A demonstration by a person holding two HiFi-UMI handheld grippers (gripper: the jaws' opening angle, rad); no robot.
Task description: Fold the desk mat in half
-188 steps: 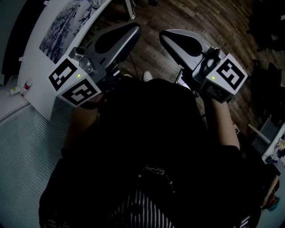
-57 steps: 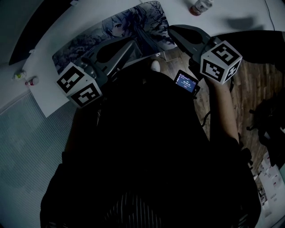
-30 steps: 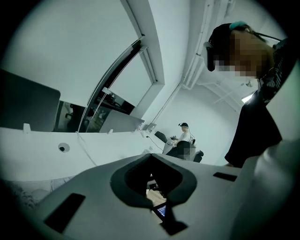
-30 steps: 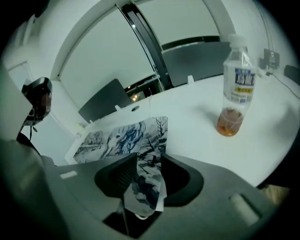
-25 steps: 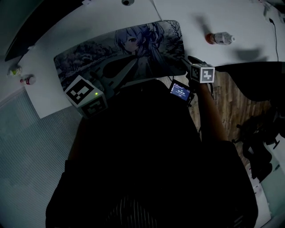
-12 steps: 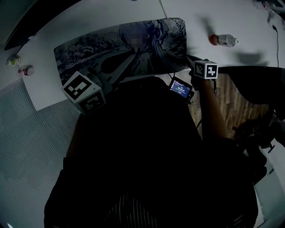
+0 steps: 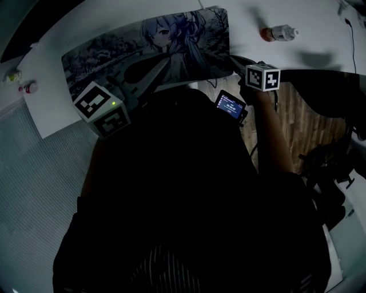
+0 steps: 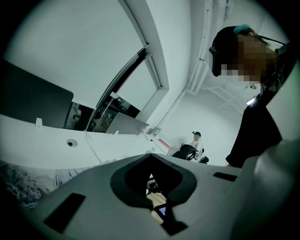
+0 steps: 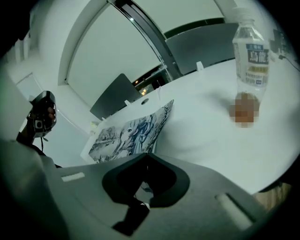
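Note:
The desk mat [image 7: 171, 40] with a blue-haired figure printed on it lies lengthwise on the white table [image 7: 246, 17]. My right gripper [image 7: 231, 59] is at its near right corner, shut on the mat's edge. In the right gripper view the mat [image 9: 126, 133] rises off the table toward the shut jaws [image 9: 147, 157]. My left gripper [image 7: 170, 55] reaches over the mat's near edge around its middle. Its jaws [image 8: 151, 154] look shut with nothing seen between them, and the mat [image 8: 18, 185] shows below at the left.
A water bottle [image 7: 279, 32] lies on the table right of the mat and appears close in the right gripper view [image 9: 251, 56]. Small bottles [image 7: 26, 87] stand at the far left. A dark monitor [image 8: 33, 105] sits behind. A lit phone screen [image 7: 230, 105] and wooden floor [image 7: 297, 126] are near the table edge.
Both grippers came from over the floor to the mat. In the last second the right gripper stayed at the mat's right corner and rose slightly; the left shifted a little over the mat.

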